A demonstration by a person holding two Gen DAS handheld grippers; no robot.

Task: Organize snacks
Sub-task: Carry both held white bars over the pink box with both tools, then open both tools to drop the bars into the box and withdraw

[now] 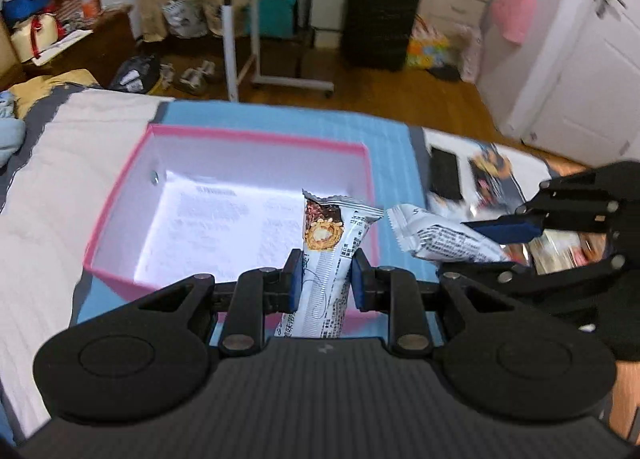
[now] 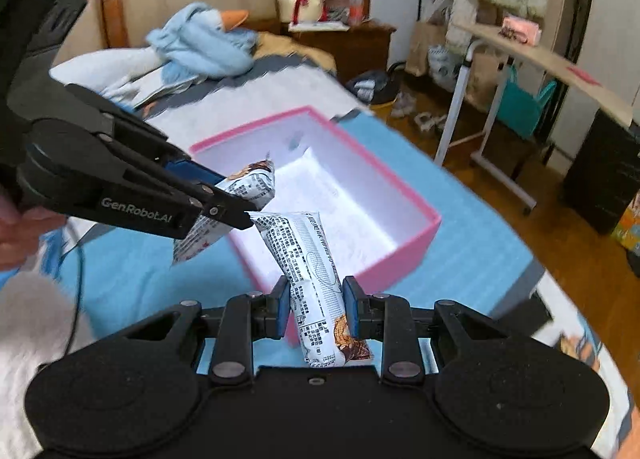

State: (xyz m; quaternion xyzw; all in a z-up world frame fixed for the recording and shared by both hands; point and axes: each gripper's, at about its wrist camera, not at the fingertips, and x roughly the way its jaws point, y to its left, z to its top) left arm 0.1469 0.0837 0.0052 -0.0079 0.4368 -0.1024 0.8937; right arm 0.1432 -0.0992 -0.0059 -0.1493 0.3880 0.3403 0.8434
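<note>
- I have the left gripper point(image 1: 324, 279) pitched downward over the near edge of the square pink-walled cardboard box with a white inside point(image 1: 256, 137), its blue pads clamped on a white foil-wrapped snack bar printed with a chocolate-nut picture point(image 1: 332, 235)
- That bar stands nearly upright between my pads, its crimped top end leaning out above the box floor, its lower end hanging below the jaws
- On my right wrist camera the right gripper point(image 2: 316, 309) is also tilted down, its jaws pressed shut on a second white foil-wrapped snack bar covered in black print point(image 2: 308, 259)
- The second bar slants up and to the left from the pads, its free end over the near wall of the box, its picture end sticking out below the pads
- From the left camera the right gripper comes in from the right edge, its bar lying almost level, just beside the box's right wall
- From the right camera the left gripper reaches in from the upper left; a bare hand point(image 2: 16, 231) shows at the left edge beneath it
- The two bars are close, but I cannot tell whether they touch
- The box sits on a light blue ribbed mat point(image 2: 472, 243) spread over the bed, a printed white sheet point(image 1: 224, 219) lying flat on its floor
</note>
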